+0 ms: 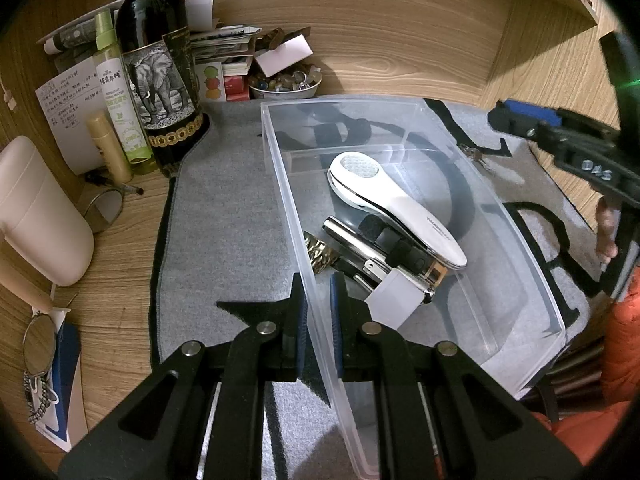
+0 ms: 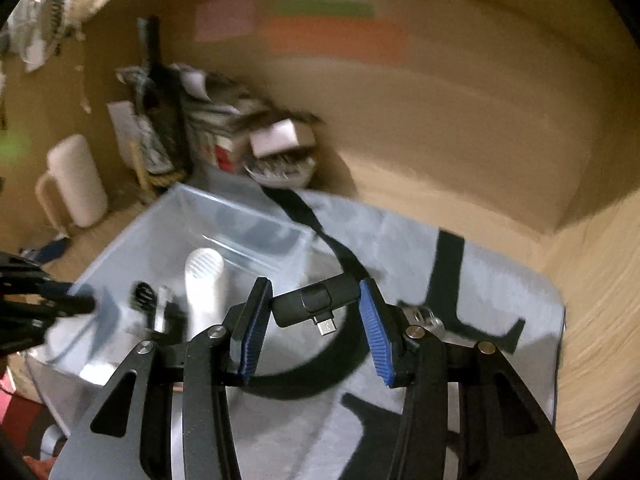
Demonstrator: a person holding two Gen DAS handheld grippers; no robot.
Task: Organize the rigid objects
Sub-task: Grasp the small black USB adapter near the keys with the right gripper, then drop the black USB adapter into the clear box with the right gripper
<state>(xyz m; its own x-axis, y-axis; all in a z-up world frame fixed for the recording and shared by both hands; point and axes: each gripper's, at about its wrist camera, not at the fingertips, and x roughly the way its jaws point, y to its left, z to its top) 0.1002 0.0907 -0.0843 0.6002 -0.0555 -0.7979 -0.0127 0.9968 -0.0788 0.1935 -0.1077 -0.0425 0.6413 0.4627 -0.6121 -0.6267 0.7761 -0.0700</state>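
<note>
A clear plastic bin (image 1: 532,280) stands on a grey mat (image 1: 224,216). In it lie a white handheld device (image 1: 400,208), a silver pen-like piece (image 1: 352,244), a gold watch band (image 1: 320,254) and a white adapter (image 1: 394,298). My left gripper (image 1: 320,300) is shut on the bin's near left wall. My right gripper (image 2: 316,308) is shut on a small black USB-C gadget (image 2: 316,300), held above the mat just right of the bin (image 2: 132,240). It also shows in the left wrist view (image 1: 528,120) at upper right. A key (image 1: 474,156) lies beside the bin.
A wine bottle (image 1: 160,68), a green spray bottle (image 1: 120,96), a cream tube (image 1: 110,148), papers, a bowl of beads (image 1: 284,82) and a white jug (image 1: 36,208) crowd the wooden desk's left and back. Glasses (image 1: 40,344) lie at lower left. Wooden walls enclose the desk.
</note>
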